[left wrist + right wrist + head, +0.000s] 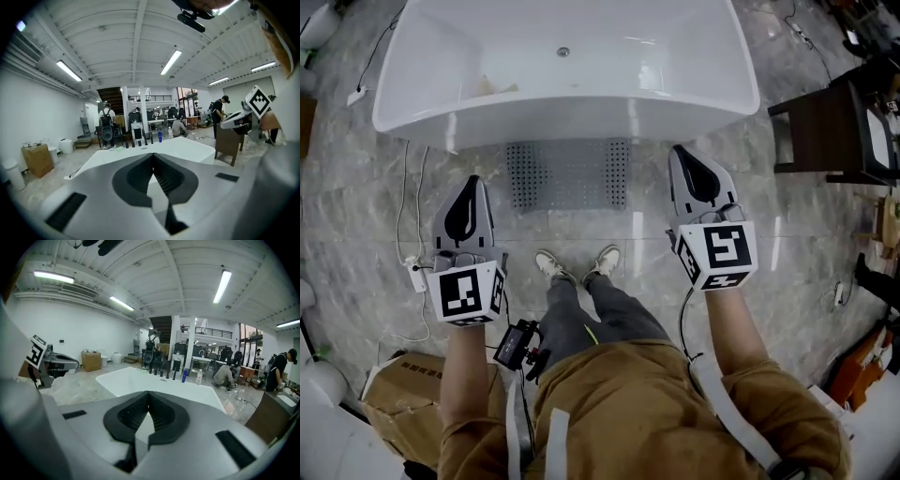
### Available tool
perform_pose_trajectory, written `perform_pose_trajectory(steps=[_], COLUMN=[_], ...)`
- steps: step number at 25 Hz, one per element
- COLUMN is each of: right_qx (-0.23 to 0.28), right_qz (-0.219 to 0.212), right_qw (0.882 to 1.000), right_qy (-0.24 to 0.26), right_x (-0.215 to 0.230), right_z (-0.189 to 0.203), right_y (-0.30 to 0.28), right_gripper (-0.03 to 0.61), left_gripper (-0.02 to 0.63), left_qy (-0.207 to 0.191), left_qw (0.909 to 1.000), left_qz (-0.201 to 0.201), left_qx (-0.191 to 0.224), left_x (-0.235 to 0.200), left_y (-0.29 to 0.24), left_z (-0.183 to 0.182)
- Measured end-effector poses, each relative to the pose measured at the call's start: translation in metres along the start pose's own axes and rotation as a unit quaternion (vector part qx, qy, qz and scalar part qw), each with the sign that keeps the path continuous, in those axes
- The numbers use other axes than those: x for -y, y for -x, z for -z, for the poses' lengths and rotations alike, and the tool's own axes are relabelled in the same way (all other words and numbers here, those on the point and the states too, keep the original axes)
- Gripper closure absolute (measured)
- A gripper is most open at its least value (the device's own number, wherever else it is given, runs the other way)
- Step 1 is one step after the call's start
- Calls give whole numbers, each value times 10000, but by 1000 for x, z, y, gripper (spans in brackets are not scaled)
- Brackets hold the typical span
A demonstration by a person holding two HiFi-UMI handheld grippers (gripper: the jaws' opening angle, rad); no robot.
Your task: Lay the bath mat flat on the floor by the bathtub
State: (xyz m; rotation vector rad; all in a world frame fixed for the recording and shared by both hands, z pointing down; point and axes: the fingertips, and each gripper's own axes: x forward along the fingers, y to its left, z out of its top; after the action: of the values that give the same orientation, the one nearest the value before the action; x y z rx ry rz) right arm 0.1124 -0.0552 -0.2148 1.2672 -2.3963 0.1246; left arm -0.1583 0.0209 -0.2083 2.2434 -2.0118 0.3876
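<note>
A grey, dotted bath mat (568, 173) lies flat on the marble floor right against the front of the white bathtub (565, 66). My left gripper (468, 187) hangs in the air to the mat's left, shut and empty. To the mat's right my right gripper (681, 156) is also raised, its jaws closed on nothing. In the left gripper view the jaws (153, 157) meet tip to tip over the tub (154, 147). The right gripper view shows the same, tips (148, 394) together above the tub (154, 385).
My shoes (577, 263) stand just short of the mat. A dark wooden stool (825, 127) sits at the right of the tub. White cables (405, 234) and a cardboard box (403, 394) lie on the floor at the left. People and tables fill the hall beyond the tub.
</note>
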Motion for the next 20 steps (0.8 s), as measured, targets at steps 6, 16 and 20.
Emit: perform_pose_trajectory(steps=[6, 16, 20], right_qx=[261, 690, 881], right_qz=[63, 259, 446], right_qw=[9996, 9973, 9951], right_qy=[-19, 52, 63], right_x=[6, 9, 19], right_z=[-31, -80, -94], right_y=[41, 101, 126], right_gripper=[574, 574, 574], left_gripper=[609, 609, 609], left_qy=[-22, 22, 51], left_qw=[9991, 9959, 9938], left_qz=[-284, -700, -813], left_qx=[304, 565, 757], left_x=[-19, -44, -47], left_y=[37, 103, 124], left_z=[-47, -83, -103])
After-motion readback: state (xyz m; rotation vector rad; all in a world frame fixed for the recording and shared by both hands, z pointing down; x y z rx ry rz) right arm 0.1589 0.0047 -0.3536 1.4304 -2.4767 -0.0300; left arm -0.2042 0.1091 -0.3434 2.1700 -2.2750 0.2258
